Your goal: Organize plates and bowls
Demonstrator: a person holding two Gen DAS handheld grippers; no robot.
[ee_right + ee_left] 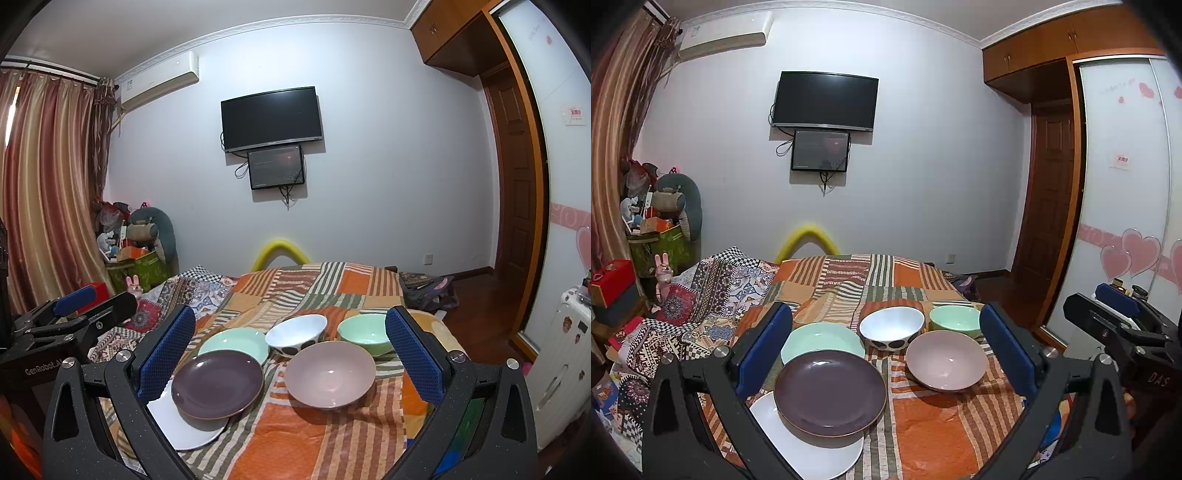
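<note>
Plates (830,392) and bowls (946,360) sit on the bed (923,435), ahead of and below both claws; left claw (886,350) and right claw (290,354) gape wide, holding nothing.

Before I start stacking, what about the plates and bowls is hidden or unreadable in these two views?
- White plate: mostly under the purple plate in both views; the left gripper's finger covers its near-left edge.
- Mint plate: near rim hidden by the purple plate; touching or apart, unclear.
- Spotted bowl: lower side hidden by the pink bowl, right view.
- Mint bowl: right side behind a gripper finger.
</note>
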